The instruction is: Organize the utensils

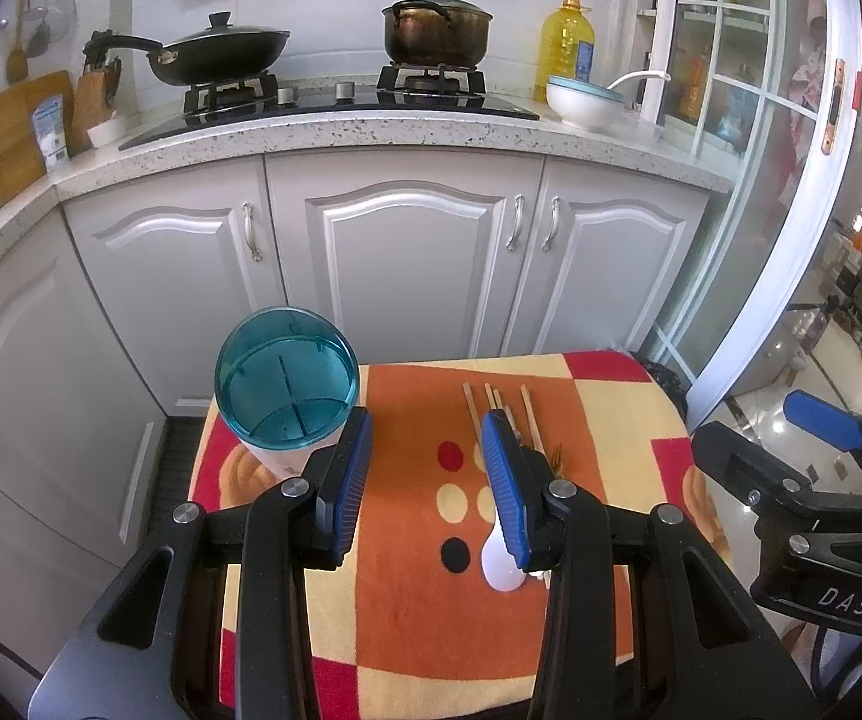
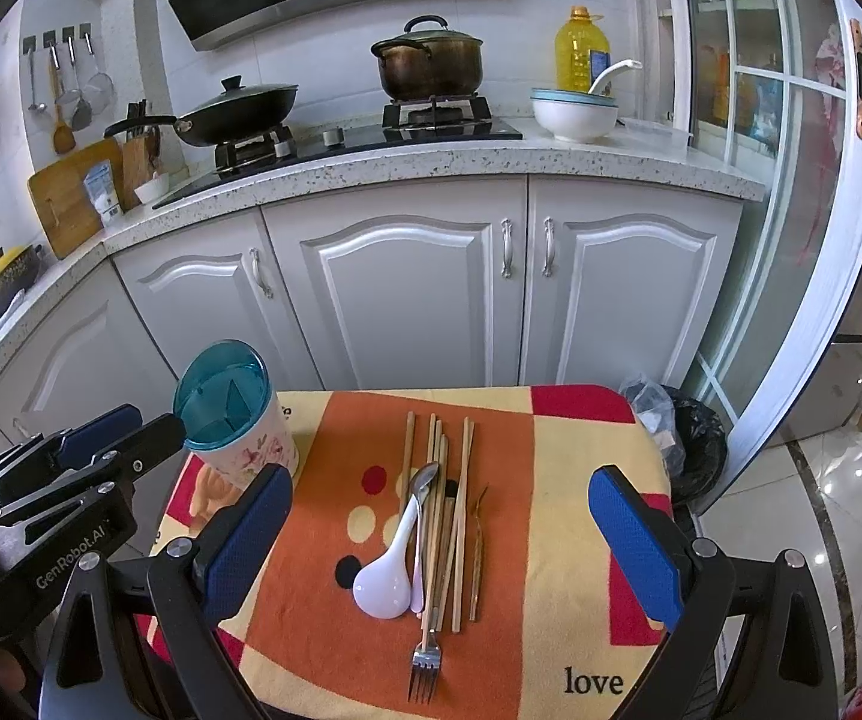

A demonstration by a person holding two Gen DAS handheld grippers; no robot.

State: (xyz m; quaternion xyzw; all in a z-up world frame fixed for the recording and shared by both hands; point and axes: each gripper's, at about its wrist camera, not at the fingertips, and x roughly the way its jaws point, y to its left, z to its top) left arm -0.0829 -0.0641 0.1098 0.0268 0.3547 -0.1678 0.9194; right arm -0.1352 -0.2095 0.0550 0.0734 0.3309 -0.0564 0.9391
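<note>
1. Your left gripper (image 1: 428, 450) has its blue-padded jaws spread apart; nothing is between them; it hangs over the orange, yellow and red patterned cloth (image 2: 508, 648) that covers the small table.
2. Your right gripper (image 2: 439, 534) is also wide open and holds nothing; its two blue pads stand on each side of the pile of utensils, well apart from it.
3. The utensils lie together in the middle of the cloth; the white plastic soup spoon (image 2: 386, 582) is on the left side of the pile, with its bowl toward you.
4. The metal spoon (image 2: 425, 480) lies with its bowl away from you, touching the white spoon's handle; the metal fork (image 2: 425, 669) points its tines toward you, at the near end of the pile.
5. The wooden chopsticks (image 2: 463, 504) lie roughly parallel, running away from you; a thin golden utensil (image 2: 478, 546) lies just beside them on the right.
6. The white flowered holder with a teal divided top (image 2: 233, 420) stands upright at the far left corner of the cloth; its compartments show nothing inside.
</note>
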